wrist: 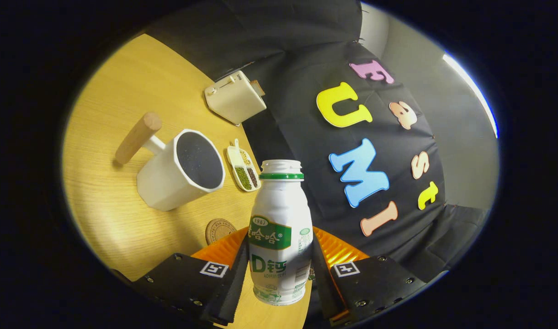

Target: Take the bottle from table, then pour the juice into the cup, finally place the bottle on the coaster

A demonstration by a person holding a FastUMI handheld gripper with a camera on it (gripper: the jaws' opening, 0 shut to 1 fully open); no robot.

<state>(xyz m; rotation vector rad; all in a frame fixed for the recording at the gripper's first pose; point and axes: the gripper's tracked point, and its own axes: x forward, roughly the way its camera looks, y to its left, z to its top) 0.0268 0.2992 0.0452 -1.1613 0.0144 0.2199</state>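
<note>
The gripper [279, 269] squeezes the bottle [279, 228] from both sides, and the bottle has no cap on. Past the fingers, the cup [180, 171] with a wooden handle sits on the table [114, 192], and the coaster [218, 230] lies just beside the bottle. A little tray [243, 169] of seeds lies near the cup.

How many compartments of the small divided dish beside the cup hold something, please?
3 that I can make out in the divided dish, beyond the gripper shut on the bottle: two nearer, one farther; small, so uncertain.
</note>
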